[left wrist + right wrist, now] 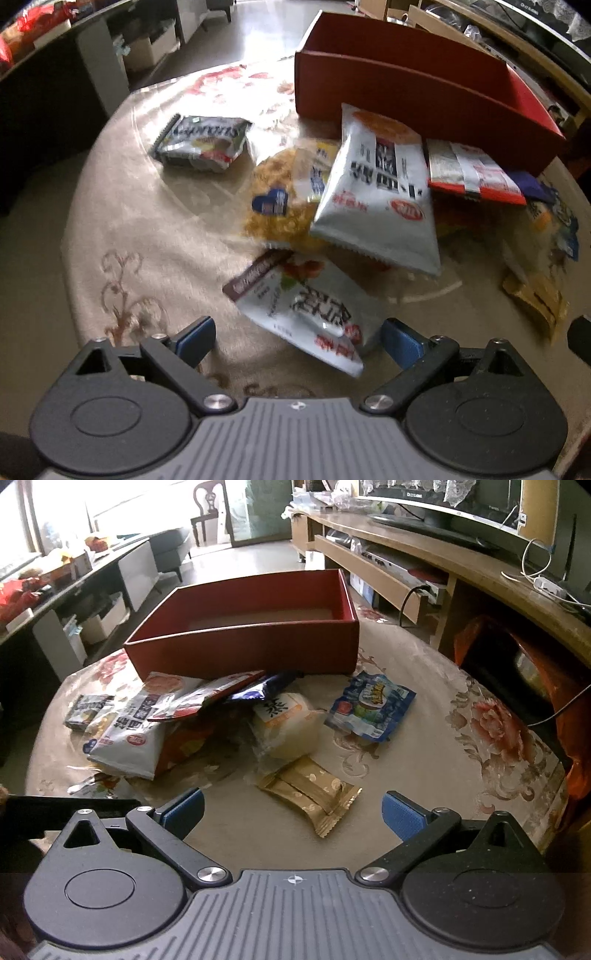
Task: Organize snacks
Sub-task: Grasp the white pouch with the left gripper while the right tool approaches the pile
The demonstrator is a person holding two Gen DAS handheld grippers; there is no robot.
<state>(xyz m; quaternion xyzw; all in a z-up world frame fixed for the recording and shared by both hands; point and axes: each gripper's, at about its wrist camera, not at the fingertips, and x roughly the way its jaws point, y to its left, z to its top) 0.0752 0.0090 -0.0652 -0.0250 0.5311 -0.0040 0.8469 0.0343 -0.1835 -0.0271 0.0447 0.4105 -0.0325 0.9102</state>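
In front of the empty red box (243,648), snack packets lie heaped on the table (424,775). The gold packet (310,794) sits nearest, just ahead of the right gripper (293,808), long axis slanting across its spread jaws; the left gripper (297,338), also spread, faces a white packet (306,306); clear cloth lies rightward

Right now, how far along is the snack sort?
Done: nothing; the red cardboard box shows only its bare floor. In hand: nothing; left gripper is open by a white foil packet, right gripper is open near the gold wrapped biscuit. Left: every packet on the round table.
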